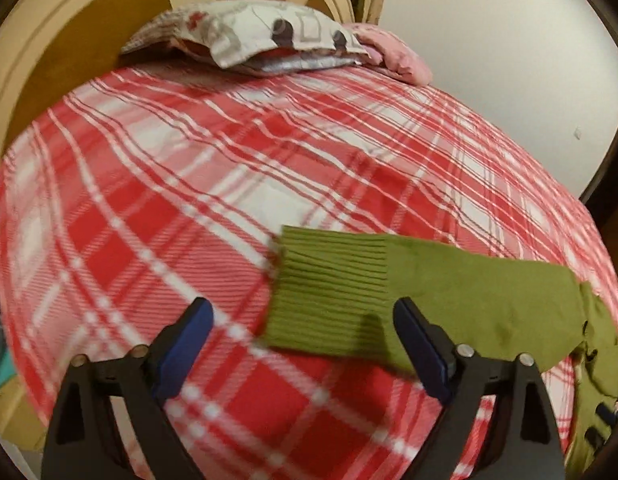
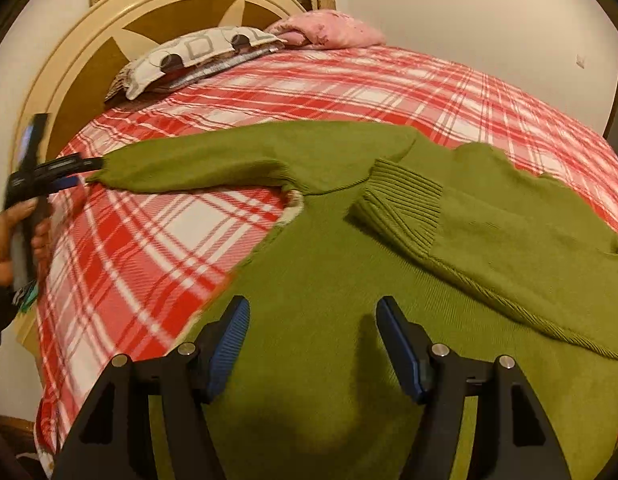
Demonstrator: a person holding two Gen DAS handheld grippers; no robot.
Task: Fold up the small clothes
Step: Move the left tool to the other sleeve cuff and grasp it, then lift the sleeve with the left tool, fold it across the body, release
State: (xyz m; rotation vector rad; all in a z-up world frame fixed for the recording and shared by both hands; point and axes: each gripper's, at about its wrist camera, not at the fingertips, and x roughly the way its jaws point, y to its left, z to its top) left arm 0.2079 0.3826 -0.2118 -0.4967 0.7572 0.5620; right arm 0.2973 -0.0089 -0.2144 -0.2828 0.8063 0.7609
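A green knit sweater (image 2: 329, 272) lies on the red and white plaid bed cover (image 2: 149, 248). Its right sleeve, with a ribbed cuff (image 2: 401, 200), is folded across the body. Its left sleeve (image 2: 197, 168) stretches out to the left. In the left wrist view that sleeve's ribbed cuff (image 1: 329, 288) lies flat under my left gripper (image 1: 303, 312), which is open just above it. From the right wrist view the left gripper (image 2: 89, 170) shows at the sleeve's end. My right gripper (image 2: 313, 312) is open over the sweater's body, holding nothing.
Patterned pillows (image 2: 197, 56) and a pink cloth (image 2: 325, 30) lie at the head of the bed against a round tan headboard (image 2: 89, 40). A white wall (image 2: 489, 12) runs along the right side. The bed's edge drops off at the left.
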